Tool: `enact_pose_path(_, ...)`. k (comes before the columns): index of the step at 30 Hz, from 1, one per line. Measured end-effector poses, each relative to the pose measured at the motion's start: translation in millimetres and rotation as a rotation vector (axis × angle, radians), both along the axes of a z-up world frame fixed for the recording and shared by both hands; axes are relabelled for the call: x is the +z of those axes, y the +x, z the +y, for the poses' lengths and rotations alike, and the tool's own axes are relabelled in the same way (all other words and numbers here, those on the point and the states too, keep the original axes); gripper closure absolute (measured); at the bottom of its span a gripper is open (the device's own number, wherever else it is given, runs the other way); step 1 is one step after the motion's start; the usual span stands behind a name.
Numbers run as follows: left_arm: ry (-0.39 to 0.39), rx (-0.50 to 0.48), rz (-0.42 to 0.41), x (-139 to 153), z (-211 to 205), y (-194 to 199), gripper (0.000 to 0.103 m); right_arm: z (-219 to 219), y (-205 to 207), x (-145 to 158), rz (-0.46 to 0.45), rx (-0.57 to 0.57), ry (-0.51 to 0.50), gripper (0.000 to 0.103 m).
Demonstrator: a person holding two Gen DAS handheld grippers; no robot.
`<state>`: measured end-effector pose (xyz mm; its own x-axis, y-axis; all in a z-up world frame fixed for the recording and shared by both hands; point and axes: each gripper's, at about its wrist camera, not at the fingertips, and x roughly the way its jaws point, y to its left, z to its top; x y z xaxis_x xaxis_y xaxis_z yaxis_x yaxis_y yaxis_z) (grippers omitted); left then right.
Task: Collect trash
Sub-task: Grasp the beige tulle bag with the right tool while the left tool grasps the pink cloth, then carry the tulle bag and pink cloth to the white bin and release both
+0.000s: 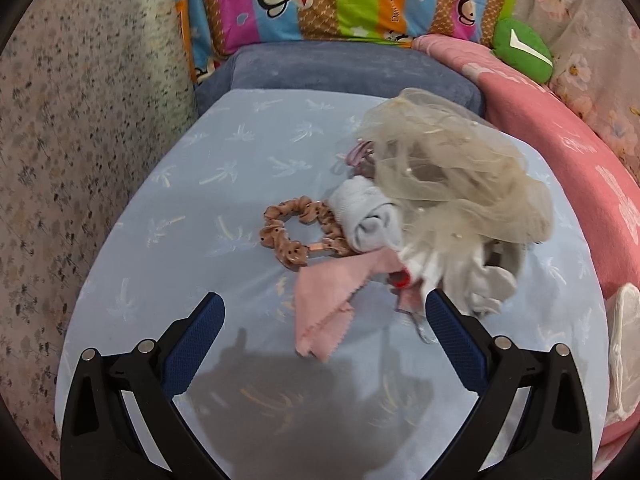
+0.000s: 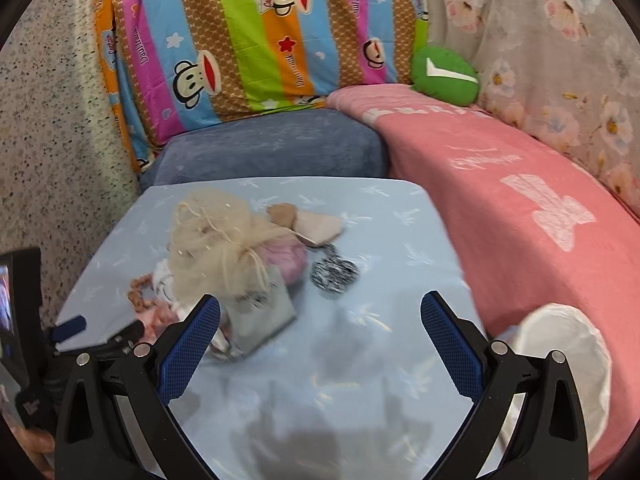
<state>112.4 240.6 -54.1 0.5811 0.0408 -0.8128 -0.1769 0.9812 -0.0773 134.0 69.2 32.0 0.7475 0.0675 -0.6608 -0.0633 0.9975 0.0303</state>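
A heap of small items lies on a light blue surface. It holds a beige tulle bundle, a brown scrunchie, a rolled white sock and a pink cloth. My left gripper hovers open just in front of the pink cloth, touching nothing. In the right wrist view the tulle bundle tops a grey pouch, with a black-and-white patterned item and a beige card beside it. My right gripper is open over bare blue fabric, its left finger near the pouch.
A white mesh container stands at the right edge beside a pink blanket. A blue cushion, a striped cartoon pillow and a green plush lie behind. The left gripper's body shows at lower left.
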Motion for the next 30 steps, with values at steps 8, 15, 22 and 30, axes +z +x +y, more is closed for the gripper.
enact_pose_path(8, -0.081, -0.013, 0.048, -24, 15, 13, 0.008, 47, 62, -20, 0.039, 0.049, 0.025, 0.009)
enact_pose_path(15, -0.168, -0.051, 0.099, -41, 18, 19, 0.038, 68, 94, -47, 0.104, 0.079, 0.020, 0.032)
enact_pose_path(22, -0.185, -0.103, 0.097, -35, 12, 18, 0.094, 68, 98, -59, 0.151, 0.111, 0.072, 0.090)
enact_pose_path(30, -0.170, -0.127, -0.006, 10, 1, 13, 0.099, 45, 80, 1, 0.018, 0.075, 0.072, 0.095)
